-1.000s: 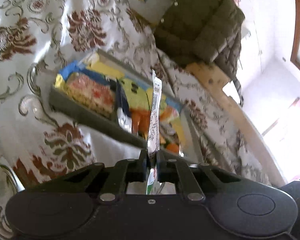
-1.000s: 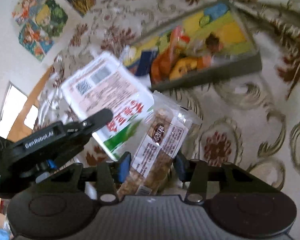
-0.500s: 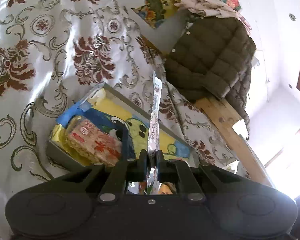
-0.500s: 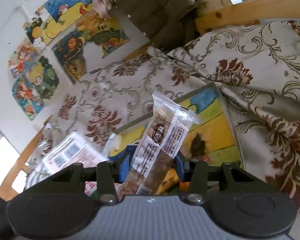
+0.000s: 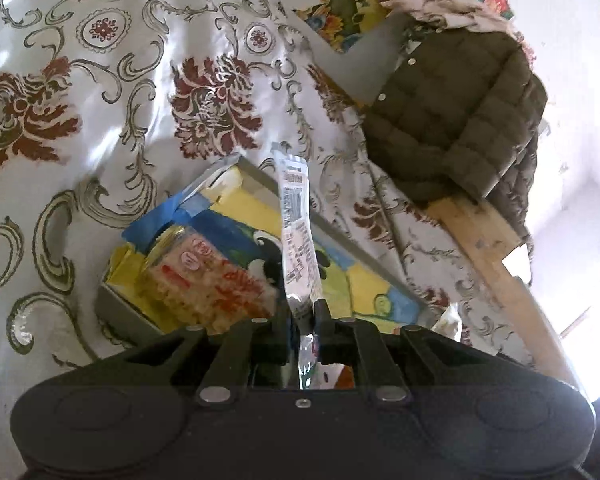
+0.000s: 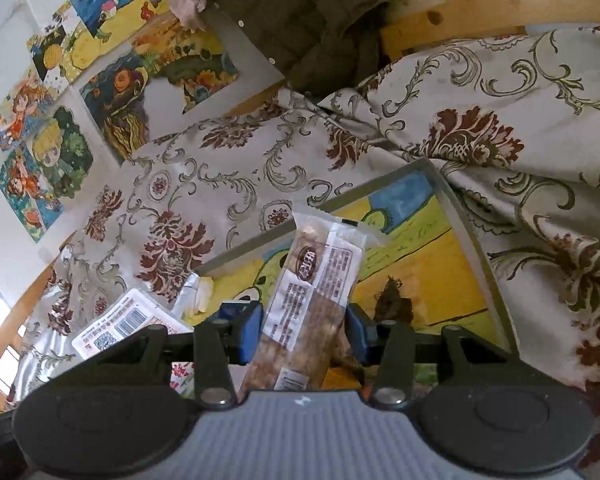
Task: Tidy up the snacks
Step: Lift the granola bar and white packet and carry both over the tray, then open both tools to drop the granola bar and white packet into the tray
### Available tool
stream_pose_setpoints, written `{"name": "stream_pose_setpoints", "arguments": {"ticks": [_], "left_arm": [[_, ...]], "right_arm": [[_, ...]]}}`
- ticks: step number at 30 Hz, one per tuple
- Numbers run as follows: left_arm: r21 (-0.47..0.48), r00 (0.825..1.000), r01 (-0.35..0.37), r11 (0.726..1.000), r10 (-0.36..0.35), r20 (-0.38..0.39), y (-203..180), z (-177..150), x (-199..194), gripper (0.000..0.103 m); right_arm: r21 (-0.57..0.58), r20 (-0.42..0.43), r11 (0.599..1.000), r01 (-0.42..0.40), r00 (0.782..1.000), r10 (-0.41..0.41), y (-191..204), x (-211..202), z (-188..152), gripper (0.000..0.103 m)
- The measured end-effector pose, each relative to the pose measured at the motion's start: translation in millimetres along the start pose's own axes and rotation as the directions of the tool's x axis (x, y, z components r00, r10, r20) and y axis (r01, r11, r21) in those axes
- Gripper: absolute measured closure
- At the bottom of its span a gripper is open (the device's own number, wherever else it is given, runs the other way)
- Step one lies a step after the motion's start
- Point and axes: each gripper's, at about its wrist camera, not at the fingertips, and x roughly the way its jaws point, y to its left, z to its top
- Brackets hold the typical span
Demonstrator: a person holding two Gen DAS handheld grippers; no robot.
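Observation:
My left gripper (image 5: 303, 314) is shut on a flat white snack packet (image 5: 298, 232), held edge-on above a grey tray (image 5: 256, 170) with a colourful drawn lining. A clear pack of rice crackers (image 5: 208, 280) lies in the tray's near-left corner. My right gripper (image 6: 302, 330) is shut on a brown cereal bar in clear wrap (image 6: 316, 284), held over the same tray (image 6: 456, 216). The left gripper's white packet (image 6: 128, 326) shows at the lower left of the right wrist view.
The tray sits on a floral cloth (image 5: 100, 92). An olive puffer jacket (image 5: 460, 108) hangs over a wooden chair (image 5: 496, 248) behind. Drawings (image 6: 60, 120) hang on the wall. A dark snack piece (image 6: 392, 300) lies in the tray.
Both grippers have moved in over the tray with their snacks still held. The left packet has turned so its printed face shows. The right view has tilted up toward the wall.

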Motion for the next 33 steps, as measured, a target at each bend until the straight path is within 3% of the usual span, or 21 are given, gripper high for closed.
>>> {"name": "stream_pose_setpoints", "arguments": {"ticks": [5, 10, 17, 24, 33], "left_arm": [[0.022, 0.999, -0.035, 0.999, 0.035, 0.009, -3, 2, 0, 0.090], [0.081, 0.996, -0.093, 0.992, 0.094, -0.009, -8, 2, 3, 0.081], [0.117, 0.990, -0.134, 0.984, 0.138, -0.032, -9, 1, 7, 0.051], [0.137, 0.982, -0.187, 0.973, 0.190, -0.011, -17, 3, 2, 0.019], [0.123, 0.979, -0.201, 0.972, 0.205, -0.020, -29, 7, -9, 0.004]], "right_arm": [[-0.036, 0.016, 0.999, 0.028, 0.999, -0.027, 6, 8, 1, 0.053], [-0.045, 0.028, 0.998, 0.039, 0.999, -0.037, 6, 18, 5, 0.054], [-0.037, 0.000, 0.998, 0.051, 0.999, -0.051, -1, 28, 5, 0.052], [-0.045, 0.003, 0.997, 0.064, 0.998, -0.064, 0, 25, 7, 0.044], [-0.124, 0.043, 0.991, 0.056, 0.998, -0.051, 16, 2, 12, 0.022]]}}
